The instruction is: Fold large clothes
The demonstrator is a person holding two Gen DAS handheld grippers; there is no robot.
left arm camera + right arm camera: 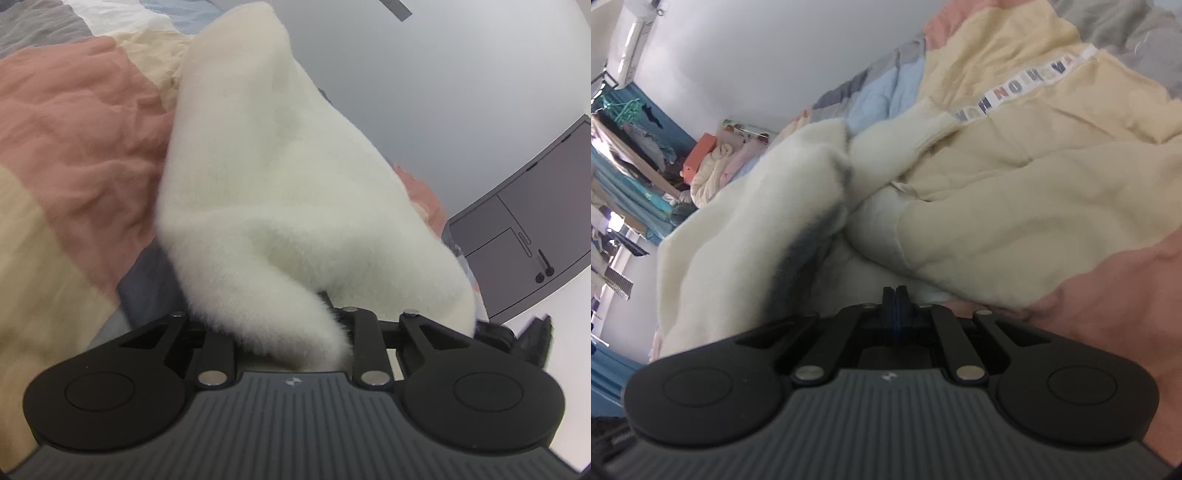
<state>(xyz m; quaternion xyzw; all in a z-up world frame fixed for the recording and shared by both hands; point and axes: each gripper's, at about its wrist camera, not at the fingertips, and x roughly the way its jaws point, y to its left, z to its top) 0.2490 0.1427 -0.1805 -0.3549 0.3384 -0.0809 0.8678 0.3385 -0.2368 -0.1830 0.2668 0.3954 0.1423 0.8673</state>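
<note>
Your left tongs (325, 325): fingers mostly buried under the cream fleece garment (280, 177), which drapes over the linkage and runs up and away from the camera. Only a black tip pokes out at the garment's right edge. The fleece fills the gap, but the pads are hidden, so you cannot tell whether they are pinching it or just sitting under it.

Your right tongs (897, 295): fingers pressed flat together, nothing visible between them. The tips sit against the garment's pale lining, low in a crease of the cloth.

From the right tongs outward: the cream fleece garment (738, 236) lies just ahead and to the left of the tips, a thick fleece fold with a dark grey smudge along its edge running up from the tips. To the right of that fold, smoother beige fabric, with a strip of printed letters (1012, 92) further up.

Under and around the garment: a patchwork bedspread (74, 147) in pink, beige, grey and pale blue blocks. In the left view the garment lies on the bedspread's right part, pink patch to its left. Grey cabinet (535, 221) beyond the garment on the right. In the right view a cluttered room area far left of the garment, blurred.
</note>
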